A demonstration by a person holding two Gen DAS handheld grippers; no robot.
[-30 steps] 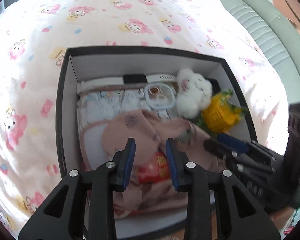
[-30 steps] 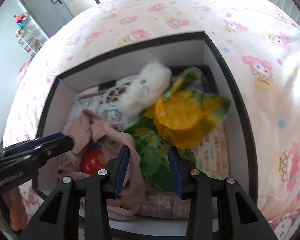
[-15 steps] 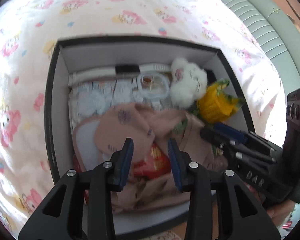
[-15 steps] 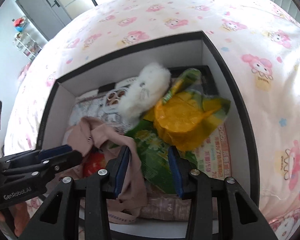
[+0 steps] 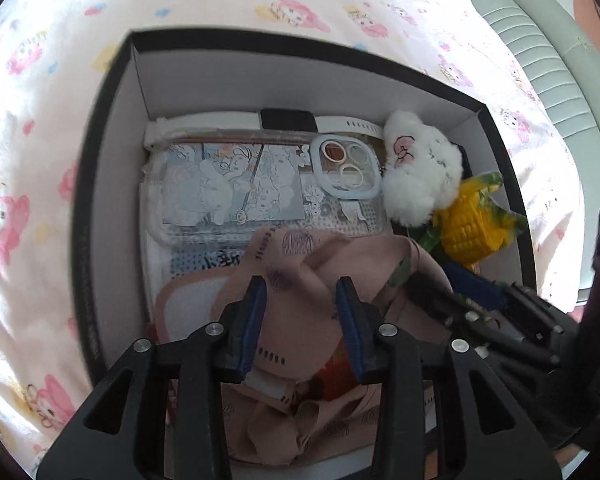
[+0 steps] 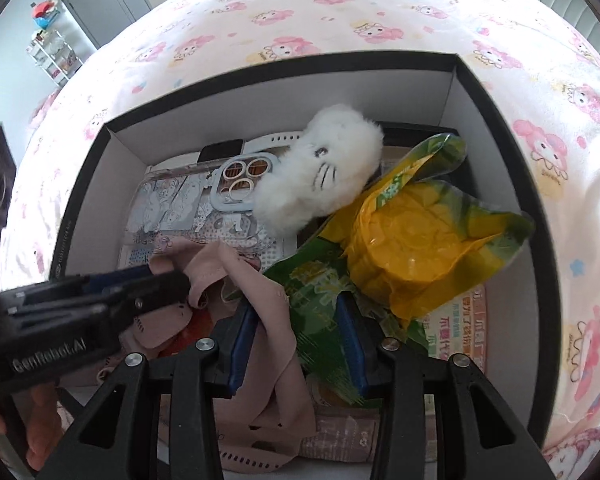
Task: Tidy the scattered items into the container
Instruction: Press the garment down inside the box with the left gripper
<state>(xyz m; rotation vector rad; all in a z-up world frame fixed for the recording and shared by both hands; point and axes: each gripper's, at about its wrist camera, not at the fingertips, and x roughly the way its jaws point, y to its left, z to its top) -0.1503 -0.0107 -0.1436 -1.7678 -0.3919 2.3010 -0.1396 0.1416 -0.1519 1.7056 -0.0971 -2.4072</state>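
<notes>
A black box [image 5: 116, 200] with white inner walls [image 6: 172, 136] sits on the bed. In it lie a cartoon phone case [image 5: 228, 188], a watch [image 5: 288, 120], a white plush [image 6: 320, 176], a yellow corn packet [image 6: 412, 248], a crumpled pink cloth [image 5: 300, 240] and something red [image 6: 188, 332]. My left gripper [image 5: 300, 280] hangs open just over the cloth's mound. My right gripper [image 6: 296, 308] stands open above the packet's green end and a strip of the cloth [image 6: 276, 360]. Each gripper shows in the other's view, at the box's near side.
The bed sheet [image 6: 340, 8] is pale pink with cartoon prints and surrounds the box. A grey-green padded headboard [image 5: 560, 80] runs along the right. A hand [image 6: 40, 420] holds the left gripper at the lower left. A door and a shelf [image 6: 52, 52] stand far off.
My left gripper has come in closer over the pink cloth, so the box fills more of its view and the red item is mostly hidden. The right gripper has stayed put.
</notes>
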